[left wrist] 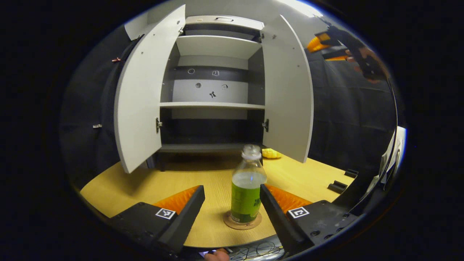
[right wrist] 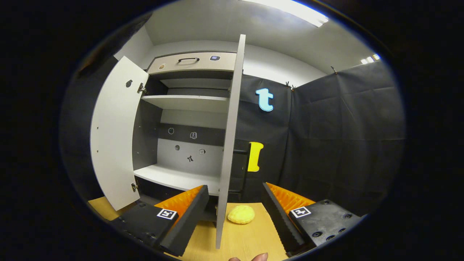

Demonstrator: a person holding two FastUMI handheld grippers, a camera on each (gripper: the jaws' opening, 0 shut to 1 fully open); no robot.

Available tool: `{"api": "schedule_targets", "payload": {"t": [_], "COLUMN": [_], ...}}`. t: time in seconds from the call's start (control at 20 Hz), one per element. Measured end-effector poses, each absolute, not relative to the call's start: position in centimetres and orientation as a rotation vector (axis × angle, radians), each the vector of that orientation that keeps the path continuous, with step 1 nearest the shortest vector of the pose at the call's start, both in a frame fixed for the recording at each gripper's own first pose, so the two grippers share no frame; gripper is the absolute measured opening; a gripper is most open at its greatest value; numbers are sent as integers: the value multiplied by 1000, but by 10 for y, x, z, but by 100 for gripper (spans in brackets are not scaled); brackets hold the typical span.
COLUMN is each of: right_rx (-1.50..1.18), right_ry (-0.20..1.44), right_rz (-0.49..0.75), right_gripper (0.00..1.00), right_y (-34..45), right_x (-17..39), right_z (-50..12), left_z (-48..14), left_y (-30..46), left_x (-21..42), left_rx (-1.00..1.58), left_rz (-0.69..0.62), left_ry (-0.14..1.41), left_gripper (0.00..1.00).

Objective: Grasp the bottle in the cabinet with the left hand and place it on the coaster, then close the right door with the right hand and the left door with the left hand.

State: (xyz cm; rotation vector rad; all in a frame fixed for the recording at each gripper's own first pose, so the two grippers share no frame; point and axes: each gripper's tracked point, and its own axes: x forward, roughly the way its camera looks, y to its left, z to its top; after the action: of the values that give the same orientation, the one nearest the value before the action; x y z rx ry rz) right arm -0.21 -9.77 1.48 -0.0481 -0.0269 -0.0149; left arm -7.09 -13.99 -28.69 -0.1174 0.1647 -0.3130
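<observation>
A clear bottle with a green label (left wrist: 247,188) stands upright on a round cork coaster (left wrist: 232,224) on the wooden table. My left gripper (left wrist: 232,189) is open around it, with the right finger close beside the bottle and the left finger apart from it. The grey cabinet (left wrist: 212,105) has both doors swung open: left door (left wrist: 139,105), right door (left wrist: 288,94). In the right gripper view the right door (right wrist: 229,127) is edge-on between the fingers of my open right gripper (right wrist: 235,192), which touches nothing. That right gripper (left wrist: 349,47) also hangs high at the far right.
A yellow lumpy object (right wrist: 241,214) lies on the table (left wrist: 145,181) just beyond the right door's lower corner, also visible as the yellow object (left wrist: 271,153). Small black blocks (left wrist: 337,186) sit near the table's right edge. Cables trail below the front edge.
</observation>
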Motion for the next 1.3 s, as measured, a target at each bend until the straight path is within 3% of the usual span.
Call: {"api": "schedule_targets", "payload": {"t": [0.3, 0.6, 0.8, 1.3], "right_rx": [-21, 35, 94, 88], "right_ry": [-1, -5, 42, 20], "right_rz": [-30, -93, -112, -69], "right_gripper": [98, 97, 94, 99], "right_y": [-126, -167, -188, -179], "right_x": [9, 14, 27, 86], "right_z": [12, 11, -1, 5], "left_z": [-169, -100, -71, -54], "left_y": [-59, 5, 27, 43], "left_x": [-51, -40, -39, -35], "left_rx": [-198, -160, -91, -137], "left_rz": [-130, -32, 3, 17], "left_ry": [60, 42, 41, 62], "left_gripper": [95, 95, 95, 95]}}
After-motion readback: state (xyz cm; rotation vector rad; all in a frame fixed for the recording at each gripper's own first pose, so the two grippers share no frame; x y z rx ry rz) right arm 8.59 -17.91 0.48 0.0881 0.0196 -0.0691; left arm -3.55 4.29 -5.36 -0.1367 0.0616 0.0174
